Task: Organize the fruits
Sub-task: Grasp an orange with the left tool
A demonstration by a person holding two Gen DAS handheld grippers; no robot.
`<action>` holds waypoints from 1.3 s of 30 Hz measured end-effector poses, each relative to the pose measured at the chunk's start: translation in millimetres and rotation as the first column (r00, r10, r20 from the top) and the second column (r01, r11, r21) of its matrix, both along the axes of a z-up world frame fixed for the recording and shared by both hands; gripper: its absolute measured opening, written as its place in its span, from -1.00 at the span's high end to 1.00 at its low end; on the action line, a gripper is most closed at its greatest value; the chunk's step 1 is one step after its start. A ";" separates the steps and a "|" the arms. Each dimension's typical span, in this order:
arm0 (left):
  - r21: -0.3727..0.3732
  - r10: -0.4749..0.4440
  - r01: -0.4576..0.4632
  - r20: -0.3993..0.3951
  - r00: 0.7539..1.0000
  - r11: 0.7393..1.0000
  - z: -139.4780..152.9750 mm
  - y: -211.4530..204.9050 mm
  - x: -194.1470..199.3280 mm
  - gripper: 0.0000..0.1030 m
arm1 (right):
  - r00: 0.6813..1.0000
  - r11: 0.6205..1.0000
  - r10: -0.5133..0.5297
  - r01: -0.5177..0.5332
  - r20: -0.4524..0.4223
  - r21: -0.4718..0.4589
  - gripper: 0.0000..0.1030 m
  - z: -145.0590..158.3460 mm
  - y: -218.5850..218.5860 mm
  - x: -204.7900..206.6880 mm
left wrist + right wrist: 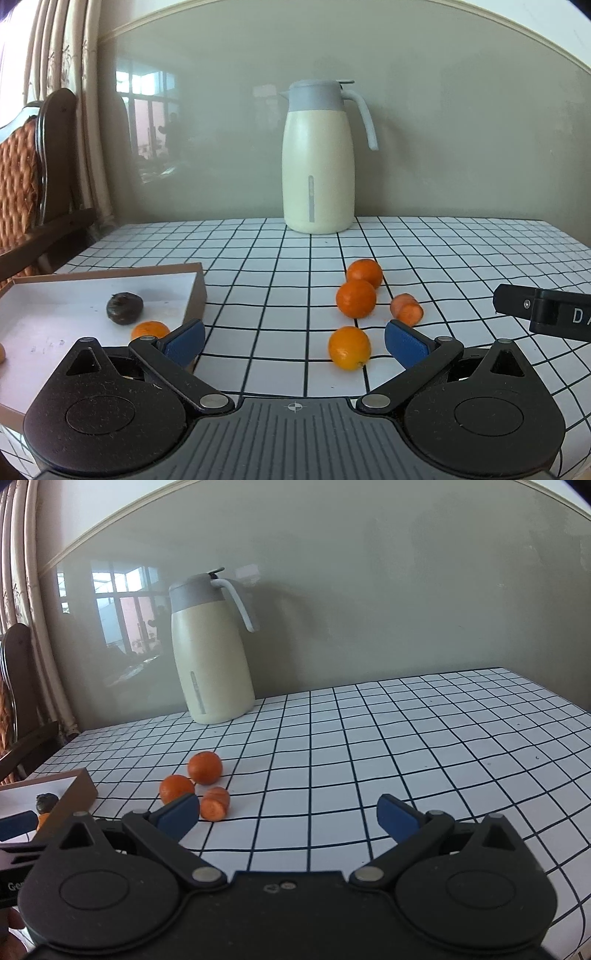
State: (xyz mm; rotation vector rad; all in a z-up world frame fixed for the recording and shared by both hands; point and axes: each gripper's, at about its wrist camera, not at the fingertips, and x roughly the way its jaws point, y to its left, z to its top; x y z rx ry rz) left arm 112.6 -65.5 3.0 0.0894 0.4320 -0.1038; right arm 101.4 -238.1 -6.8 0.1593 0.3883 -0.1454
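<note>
1. Fruits already sorted sit at far left: a dark fruit (124,308) and a small orange (149,329) lie in the shallow box (194,295).
2. My left claw (293,341) hangs spread wide and empty, just short of the nearest orange (349,348) on the checked surface (443,251).
3. Beyond it lie two more oranges (355,298), touching, and a carrot piece (406,309) just beside them.
4. I'd centre the pads on the nearest orange's widest part and close gently, since round fruit rolls.
5. My right claw (288,818) is open too, holding nothing.
</note>
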 end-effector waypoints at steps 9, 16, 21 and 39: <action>-0.005 -0.012 0.012 -0.009 1.000 1.000 -6.2 -12.3 5.4 -0.99 | 1.000 1.000 0.002 -0.002 -0.004 -0.001 -0.84 -1.1 -2.3 2.2; 0.003 -0.026 0.026 -0.008 1.000 1.000 -9.8 -21.5 6.2 -0.75 | 1.000 1.000 0.009 -0.009 -0.012 0.007 -0.75 -1.9 -3.1 4.2; 0.000 -0.031 0.031 -0.033 0.999 1.000 -16.4 -24.7 11.4 -0.49 | 1.000 1.000 0.019 -0.019 -0.015 0.014 -0.69 -2.6 -0.7 7.5; -0.021 -0.089 0.088 -0.059 0.994 0.996 -32.5 -35.5 23.6 0.32 | 0.997 0.998 0.060 -0.058 -0.053 0.030 -0.54 -11.4 14.1 34.8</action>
